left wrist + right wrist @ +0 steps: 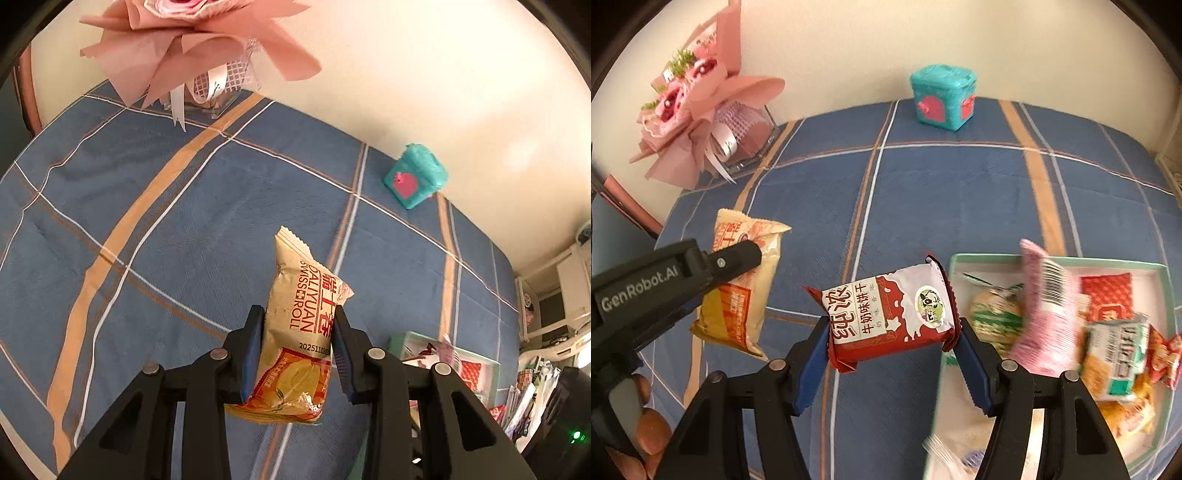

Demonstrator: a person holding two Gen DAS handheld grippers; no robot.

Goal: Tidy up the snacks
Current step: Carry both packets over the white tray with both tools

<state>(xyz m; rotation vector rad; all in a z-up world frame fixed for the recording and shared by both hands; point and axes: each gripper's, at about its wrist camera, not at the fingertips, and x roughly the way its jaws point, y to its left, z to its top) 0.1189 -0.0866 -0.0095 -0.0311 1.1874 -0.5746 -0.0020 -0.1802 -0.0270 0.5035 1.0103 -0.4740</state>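
Both grippers loaded. Left gripper (298, 347) is clamped on a tan Swiss roll packet (301, 325), pads pressing its sides, packet clear of the blue plaid tablecloth (184, 206); its lower seal is crumpled. Right gripper (893, 345) is clamped on a red-and-white milk biscuit packet (890, 314), gripped end to end, also off the cloth, just left of the mint-rimmed tray (1160, 273). Tray holds a mixed pile: a pink barcoded packet (1049, 306) standing on end, a red packet (1108, 295) behind it, a green-and-white wrapped item (993, 314), plus a white-green packet (1119, 354) over orange ones at the right. The pink one is motion-blurred, so probably tilted rather than upright, can't confirm. Tray's near edge is cut off behind the right gripper finger, and its lower corner is a blurred white smear. From the left wrist only a slice of tray shows. Teal box (942, 98) with pink heart sits closed at the far wall. Pink bouquet (694, 107) stands in a clear square vase (753, 144), far left corner. Fingertips (652, 432) show at the lower left of the right view, mostly cropped.
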